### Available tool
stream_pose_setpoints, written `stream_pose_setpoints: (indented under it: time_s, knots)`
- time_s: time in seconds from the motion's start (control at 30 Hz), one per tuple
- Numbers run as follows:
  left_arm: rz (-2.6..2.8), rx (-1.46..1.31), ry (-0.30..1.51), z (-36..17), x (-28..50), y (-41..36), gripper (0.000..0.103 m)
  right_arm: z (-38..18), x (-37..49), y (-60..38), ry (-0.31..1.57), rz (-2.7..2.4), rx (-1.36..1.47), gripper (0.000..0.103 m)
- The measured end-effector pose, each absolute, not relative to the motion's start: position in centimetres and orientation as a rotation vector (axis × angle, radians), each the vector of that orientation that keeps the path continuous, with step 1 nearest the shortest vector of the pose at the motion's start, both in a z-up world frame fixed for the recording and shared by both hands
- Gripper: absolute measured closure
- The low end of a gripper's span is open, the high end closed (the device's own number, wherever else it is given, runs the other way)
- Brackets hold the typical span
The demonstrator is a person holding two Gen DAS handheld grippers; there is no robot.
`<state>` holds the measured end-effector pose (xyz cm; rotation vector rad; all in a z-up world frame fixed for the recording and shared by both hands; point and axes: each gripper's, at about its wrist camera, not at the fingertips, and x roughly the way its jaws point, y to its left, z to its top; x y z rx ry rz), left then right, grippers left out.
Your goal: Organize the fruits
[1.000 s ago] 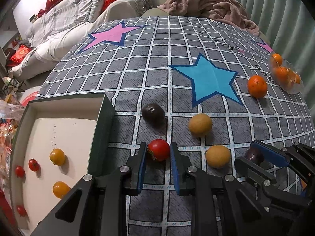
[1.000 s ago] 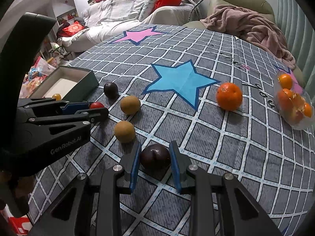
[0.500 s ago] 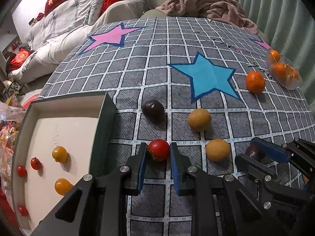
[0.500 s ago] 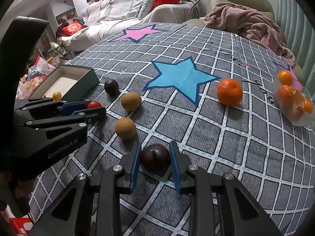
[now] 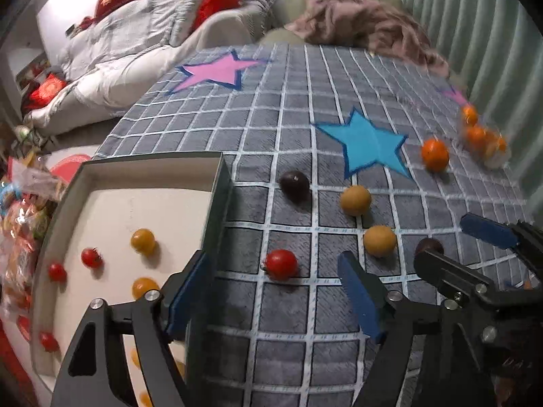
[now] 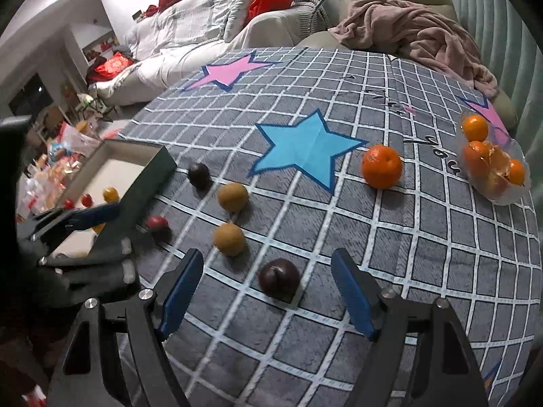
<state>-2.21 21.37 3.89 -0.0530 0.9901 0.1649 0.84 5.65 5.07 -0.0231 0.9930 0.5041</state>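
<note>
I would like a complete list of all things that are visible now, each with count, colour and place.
box: one, dark walls, white floor, table's left edge
small tomatoes: several, red and yellow, in box
red tomato: one, on cloth beside box
dark fruits: two, purple-black, on cloth
tan fruits: two, on cloth
orange: one, right of blue star
clear tray: one, oranges inside, far right
left gripper: blue pads, opening, around red tomato
right gripper: blue pads, opening, around dark fruit

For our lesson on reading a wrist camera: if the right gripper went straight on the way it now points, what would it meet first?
Probably the dark purple fruit, lying on the checked tablecloth between the opening fingers of the right gripper, untouched. Depth is uncertain; it might meet the cloth just beyond.
</note>
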Motion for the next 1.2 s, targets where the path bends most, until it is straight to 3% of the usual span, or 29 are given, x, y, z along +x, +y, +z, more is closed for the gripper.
stream_pose_setpoints:
  time_s: [0.27, 0.4, 0.47, 0.5, 0.53, 0.83, 1.2]
  knots:
    - [0.203, -0.099, 0.969, 5.6, -4.5, 23.1, 0.021, 7.1, -0.9, 7.6, 0.985, 0.523, -0.048, 0.017]
    - [0.193, -0.114, 0.969, 5.9, -5.9, 23.5, 0.021, 7.6, -1.5, 7.6, 0.999, 0.517, -0.028, 0.004]
    - [0.189, -0.105, 0.968, 6.0, -6.5, 23.3, 0.016, 7.8, -1.9, 7.3, 1.002, 0.507, -0.019, 0.000]
    - [0.199, -0.102, 0.970, 6.0, -6.7, 23.3, 0.003, 7.9, -2.2, 7.1, 1.000, 0.504, -0.014, 0.000]
    - [0.200, -0.103, 0.967, 6.0, -6.9, 23.4, 0.001, 7.9, -2.4, 6.8, 1.002, 0.501, -0.006, 0.000]
    - [0.171, -0.074, 0.975, 6.2, -9.8, 22.7, 0.001, 8.4, -4.6, 7.6, 1.011, 0.499, -0.064, 0.000]
    - [0.287, -0.123, 1.037, 6.1, -14.1, 27.6, 0.001, 9.8, -8.4, 15.6, 1.011, 0.618, -0.226, 0.000]
